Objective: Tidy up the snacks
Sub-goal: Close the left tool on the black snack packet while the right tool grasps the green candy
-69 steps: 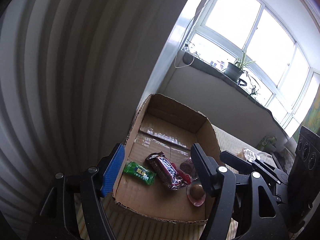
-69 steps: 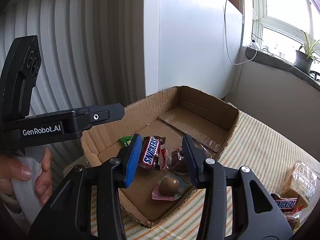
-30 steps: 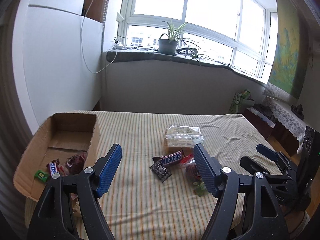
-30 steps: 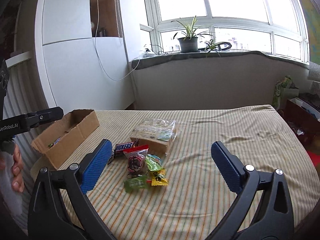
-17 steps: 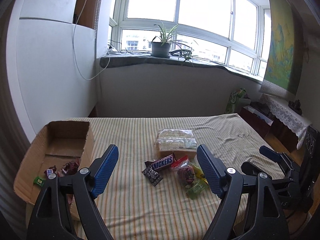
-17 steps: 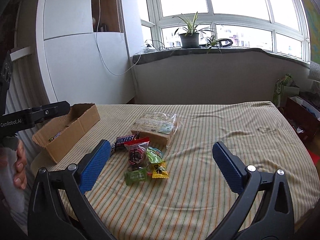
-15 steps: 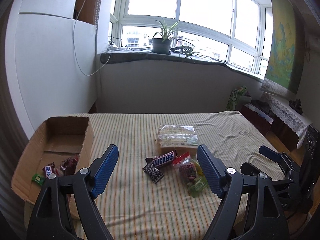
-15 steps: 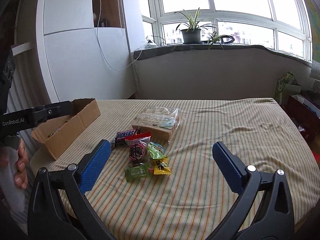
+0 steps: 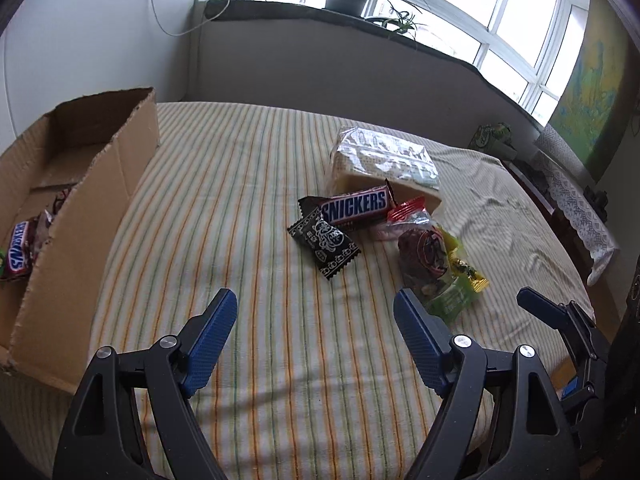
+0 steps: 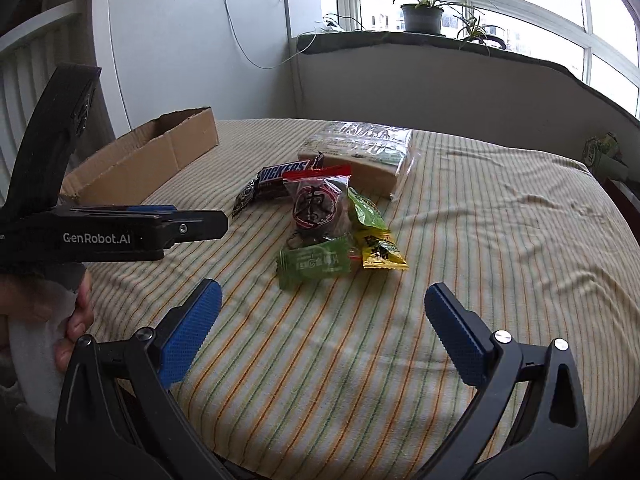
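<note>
A pile of snacks lies on the striped cloth: a Snickers bar, a black patterned packet, a clear pouch with a red top, a green packet, a yellow packet and a large wrapped block. My left gripper hovers open just short of the black packet, holding nothing. Nothing sits between the open fingers of my right gripper, which hangs near the green packet. The cardboard box on the left holds another Snickers bar.
The table's right edge drops off toward a lace-covered shelf. A windowsill with a potted plant runs behind the table. A person's hand grips the left tool's handle in the right wrist view. Bare striped cloth lies right of the pile.
Both grippers swung away from the box to the snack pile, then came down and forward toward it; the snacks now look larger and closer. The left jaws stand slightly wider.
</note>
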The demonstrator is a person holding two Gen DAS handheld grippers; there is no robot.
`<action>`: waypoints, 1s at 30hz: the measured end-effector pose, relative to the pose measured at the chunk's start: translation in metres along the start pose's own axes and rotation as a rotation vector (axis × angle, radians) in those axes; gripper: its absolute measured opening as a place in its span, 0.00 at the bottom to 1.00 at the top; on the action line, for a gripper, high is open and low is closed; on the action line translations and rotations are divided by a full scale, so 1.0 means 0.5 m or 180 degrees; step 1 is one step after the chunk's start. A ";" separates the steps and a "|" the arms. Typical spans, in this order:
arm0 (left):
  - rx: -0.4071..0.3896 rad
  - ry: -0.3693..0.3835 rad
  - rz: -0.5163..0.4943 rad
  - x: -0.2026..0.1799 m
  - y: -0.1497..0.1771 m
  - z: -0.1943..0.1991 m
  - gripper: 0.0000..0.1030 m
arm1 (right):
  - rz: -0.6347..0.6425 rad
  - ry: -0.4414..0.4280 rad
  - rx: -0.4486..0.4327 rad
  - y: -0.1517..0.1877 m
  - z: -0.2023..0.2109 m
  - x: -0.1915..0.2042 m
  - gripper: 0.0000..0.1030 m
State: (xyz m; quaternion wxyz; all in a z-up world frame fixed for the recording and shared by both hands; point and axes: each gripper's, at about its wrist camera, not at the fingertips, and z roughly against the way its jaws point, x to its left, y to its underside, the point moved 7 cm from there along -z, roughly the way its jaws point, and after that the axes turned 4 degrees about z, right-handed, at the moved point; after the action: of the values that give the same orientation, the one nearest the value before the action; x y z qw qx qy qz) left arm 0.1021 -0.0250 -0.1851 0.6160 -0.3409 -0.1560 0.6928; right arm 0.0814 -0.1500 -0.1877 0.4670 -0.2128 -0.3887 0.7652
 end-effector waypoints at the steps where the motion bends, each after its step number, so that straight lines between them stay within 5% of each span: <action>1: 0.0022 0.0009 0.0002 0.000 0.002 -0.005 0.78 | 0.0040 0.0011 0.0008 -0.002 -0.004 0.004 1.00; 6: 0.0061 0.0010 -0.0042 0.003 -0.012 -0.029 0.78 | 0.0149 -0.0009 0.0029 -0.017 -0.027 0.016 0.97; 12: 0.0097 0.0015 -0.0112 0.001 -0.042 -0.057 0.78 | 0.0345 -0.0009 0.0103 -0.034 -0.065 0.030 0.81; 15: 0.0098 0.0005 -0.0135 -0.002 -0.051 -0.070 0.78 | 0.0356 0.0005 0.0110 -0.036 -0.079 0.029 0.71; 17: 0.0095 0.0029 -0.0150 -0.005 -0.054 -0.077 0.78 | 0.0348 -0.0020 0.0127 -0.035 -0.084 0.029 0.46; 18: 0.0088 0.0037 -0.0168 -0.006 -0.055 -0.078 0.78 | 0.0353 -0.0019 0.0127 -0.035 -0.085 0.028 0.45; 27: 0.0093 0.0134 -0.0193 -0.002 -0.056 -0.078 0.27 | 0.0356 -0.0052 0.0044 -0.035 -0.074 0.030 0.32; 30: 0.0083 0.0154 -0.0179 -0.001 -0.054 -0.076 0.24 | 0.0377 -0.0051 0.0062 -0.033 -0.070 0.031 0.30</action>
State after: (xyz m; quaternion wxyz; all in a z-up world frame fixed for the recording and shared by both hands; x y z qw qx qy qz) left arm 0.1476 -0.0281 -0.1949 0.6432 -0.3450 -0.1416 0.6687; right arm 0.1073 -0.1181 -0.1953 0.4198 -0.2248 -0.3716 0.7970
